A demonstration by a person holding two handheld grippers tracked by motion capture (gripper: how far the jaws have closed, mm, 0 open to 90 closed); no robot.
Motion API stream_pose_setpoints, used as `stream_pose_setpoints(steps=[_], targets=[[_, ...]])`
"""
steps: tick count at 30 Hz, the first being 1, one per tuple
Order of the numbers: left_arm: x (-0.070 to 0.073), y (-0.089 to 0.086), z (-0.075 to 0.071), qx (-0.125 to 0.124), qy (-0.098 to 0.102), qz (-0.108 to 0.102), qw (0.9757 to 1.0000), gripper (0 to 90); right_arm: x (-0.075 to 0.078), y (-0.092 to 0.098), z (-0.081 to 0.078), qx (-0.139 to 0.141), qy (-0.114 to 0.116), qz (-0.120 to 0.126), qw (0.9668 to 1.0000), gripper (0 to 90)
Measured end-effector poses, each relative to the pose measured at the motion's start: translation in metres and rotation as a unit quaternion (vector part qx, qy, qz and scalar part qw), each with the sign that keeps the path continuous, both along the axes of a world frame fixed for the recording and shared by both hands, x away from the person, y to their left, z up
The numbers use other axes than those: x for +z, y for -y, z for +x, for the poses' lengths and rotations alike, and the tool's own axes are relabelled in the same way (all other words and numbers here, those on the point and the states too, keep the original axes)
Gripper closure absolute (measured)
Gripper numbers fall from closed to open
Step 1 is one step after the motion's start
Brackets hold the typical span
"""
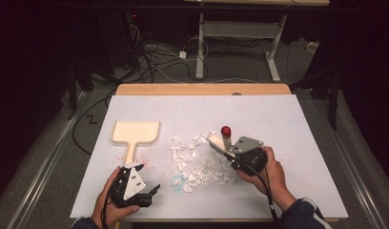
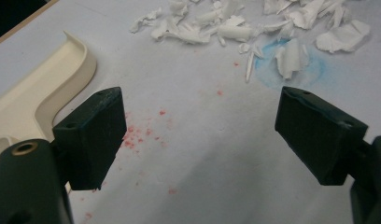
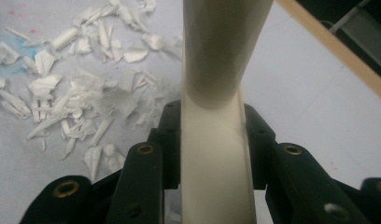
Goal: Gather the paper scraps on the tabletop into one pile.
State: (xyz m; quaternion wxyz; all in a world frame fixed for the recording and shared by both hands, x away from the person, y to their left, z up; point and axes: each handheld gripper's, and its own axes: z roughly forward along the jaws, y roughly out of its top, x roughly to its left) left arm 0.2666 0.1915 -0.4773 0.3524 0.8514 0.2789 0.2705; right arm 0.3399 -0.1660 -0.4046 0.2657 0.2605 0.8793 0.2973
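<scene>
High view shows the counter (image 1: 297, 143), covered with a white sheet, as the largest item. On it lie a cream dustpan (image 1: 135, 132) at left centre, handle toward the person, and a loose patch of torn white paper scraps (image 1: 197, 164) in the middle, just beside the brush head. Faint red specks and a blue stain mark the sheet near the scraps.

Right gripper (image 1: 247, 157) holds a small cream hand brush (image 1: 220, 142) with a red knob at its far end. Right gripper view confirms the jaws are clamped on the brush handle (image 3: 216, 154), one on each side, with the handle running straight up between them. Left gripper (image 1: 140, 179) rests near the counter's front edge, just short of the dustpan handle. Left gripper view shows its jaws standing wide with nothing between them; the dustpan (image 2: 44, 93) lies off to one side.

Risks, as judged:
- The dustpan is unheld. A sweep toward it would likely push it along the sheet rather than load it.
- The scraps are light and spread out. A fast stroke could scatter them further or off the counter.
- The brush is gripped low on a smooth handle. Pressure at the bristles could twist it in the jaws.
- Small curled scraps may slip under the bristles and stay behind.
</scene>
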Motion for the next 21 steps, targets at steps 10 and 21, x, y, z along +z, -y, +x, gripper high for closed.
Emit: stream_pose_setpoints(steps=[10, 21], targets=[[-0.001, 0.0, -0.001, 0.004, -0.002, 0.004, 1.0, 15.7, 0.015, 0.023, 0.037, -0.043, 0.049, 0.003, 0.9979, 68.2], [-0.002, 0.001, 0.003, 0.012, -0.004, 0.006, 0.9999, 15.7, -0.023, -0.018, 0.107, -0.037, 0.089, -0.088, 0.9914, 68.2]])
